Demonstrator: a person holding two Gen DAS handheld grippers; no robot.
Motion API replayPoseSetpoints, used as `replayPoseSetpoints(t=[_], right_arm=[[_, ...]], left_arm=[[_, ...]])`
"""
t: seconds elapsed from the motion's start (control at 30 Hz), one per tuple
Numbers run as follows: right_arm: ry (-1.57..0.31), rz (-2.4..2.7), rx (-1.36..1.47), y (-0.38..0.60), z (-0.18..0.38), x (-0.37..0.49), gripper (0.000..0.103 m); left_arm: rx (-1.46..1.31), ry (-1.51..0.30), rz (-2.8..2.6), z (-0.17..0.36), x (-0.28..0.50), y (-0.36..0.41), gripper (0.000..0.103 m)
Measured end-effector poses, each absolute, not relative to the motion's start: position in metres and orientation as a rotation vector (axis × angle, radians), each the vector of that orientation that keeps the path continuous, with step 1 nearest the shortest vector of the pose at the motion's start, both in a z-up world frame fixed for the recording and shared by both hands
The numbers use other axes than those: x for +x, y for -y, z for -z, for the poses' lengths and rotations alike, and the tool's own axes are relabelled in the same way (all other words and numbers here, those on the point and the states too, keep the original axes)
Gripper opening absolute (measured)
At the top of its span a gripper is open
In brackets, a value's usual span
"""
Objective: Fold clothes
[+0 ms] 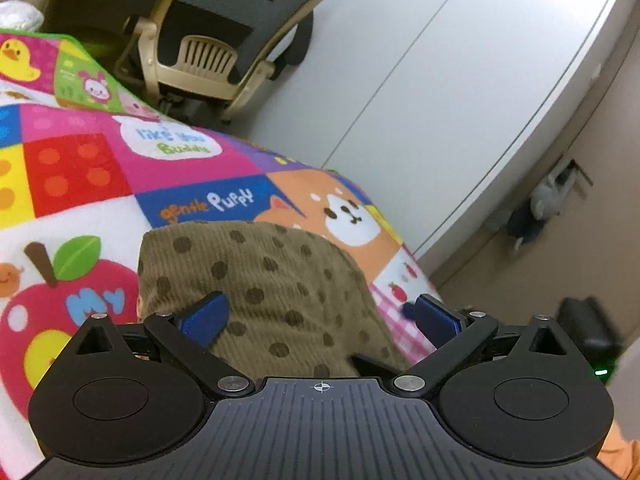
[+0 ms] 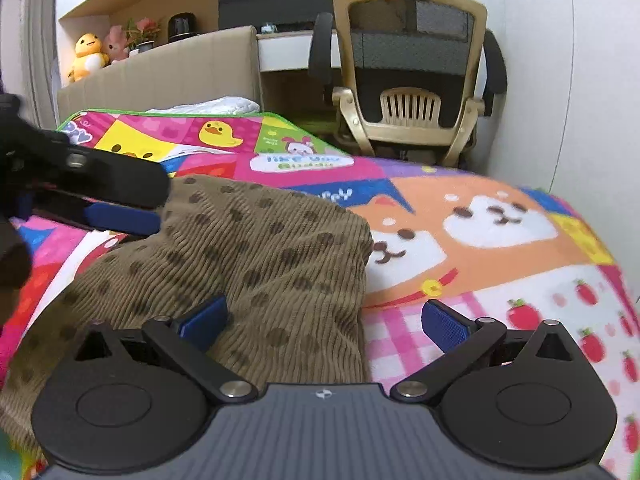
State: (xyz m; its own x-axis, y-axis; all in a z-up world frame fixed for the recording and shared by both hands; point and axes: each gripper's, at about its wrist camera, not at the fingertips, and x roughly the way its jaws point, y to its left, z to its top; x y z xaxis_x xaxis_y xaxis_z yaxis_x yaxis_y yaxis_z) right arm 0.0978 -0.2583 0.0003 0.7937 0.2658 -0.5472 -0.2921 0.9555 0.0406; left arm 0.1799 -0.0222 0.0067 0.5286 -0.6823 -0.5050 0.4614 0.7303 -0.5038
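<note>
On fleecy cartoon blanket [image 2: 500, 280], ribbed dotted brown corduroy garment [image 2: 260, 260], rumpled; both tools spread

Garment [image 2: 256, 264] on blanket [image 2: 500, 248], toward its near edge. Both grippers over garment, left gripper [image 1: 320, 316] left of right gripper [image 2: 324, 320]. Chair [image 2: 412, 92] beyond blanket's far edge.

garment [image 2: 256, 264]: 1 | blanket [image 2: 500, 264]: 1 | tools: 2, left tool [image 1: 320, 316], right tool [image 2: 324, 320] | chair [image 2: 412, 80]: 1 | plush toys [image 2: 98, 54]: 2
</note>
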Motion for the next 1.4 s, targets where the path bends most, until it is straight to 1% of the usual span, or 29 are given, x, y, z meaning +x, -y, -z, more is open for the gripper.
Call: replayPoseSetpoints(t=[0.1,0.2,0.27,0.7,0.9,1.07,1.13,1.17,1.23,1.27,1.3,1.37,1.4], right_arm=[[-0.561,-0.423,-0.027,0.257,-0.012,0.08,0.103],[-0.619,-0.443,-0.146,0.235,0.003,0.074,0.103],[-0.633,-0.43,-0.14,0.232,0.013,0.074,0.103],[-0.666,-0.434,-0.104,0.238,0.011,0.067,0.103],[-0.66,-0.4,0.148,0.285,-0.01,0.082,0.103],[-0.729,-0.393,0.233,0.294,0.003,0.111,0.102],[-0.778,-0.417,0.263,0.292,0.013,0.122,0.098],[-0.783,-0.434,0.259,0.29,0.014,0.124,0.097],[-0.788,-0.47,0.246,0.285,0.014,0.128,0.085],[-0.79,-0.488,0.24,0.282,0.014,0.13,0.077],[-0.793,-0.502,0.223,0.277,0.013,0.132,0.073],[-0.79,-0.526,0.172,0.265,0.009,0.14,0.068],[-0.784,-0.536,0.149,0.257,0.006,0.145,0.066]], left_arm=[[-0.287,-0.731,0.694,-0.005,0.179,0.025,0.101],[-0.267,-0.729,0.683,-0.005,0.175,0.03,0.102],[-0.246,-0.731,0.67,-0.008,0.173,0.032,0.102],[-0.198,-0.74,0.563,-0.016,0.15,0.015,0.102],[-0.242,-0.812,0.481,-0.001,0.149,-0.013,0.101],[-0.287,-0.845,0.494,0.007,0.155,-0.011,0.101],[-0.306,-0.865,0.518,0.011,0.158,-0.006,0.099],[-0.31,-0.871,0.531,0.013,0.16,-0.004,0.091],[-0.31,-0.875,0.555,0.016,0.164,-0.002,0.09],[-0.31,-0.877,0.567,0.017,0.166,-0.002,0.088],[-0.318,-0.879,0.576,0.018,0.168,-0.003,0.087],[-0.339,-0.861,0.569,0.016,0.173,-0.012,0.077],[-0.348,-0.849,0.564,0.015,0.175,-0.016,0.075]])
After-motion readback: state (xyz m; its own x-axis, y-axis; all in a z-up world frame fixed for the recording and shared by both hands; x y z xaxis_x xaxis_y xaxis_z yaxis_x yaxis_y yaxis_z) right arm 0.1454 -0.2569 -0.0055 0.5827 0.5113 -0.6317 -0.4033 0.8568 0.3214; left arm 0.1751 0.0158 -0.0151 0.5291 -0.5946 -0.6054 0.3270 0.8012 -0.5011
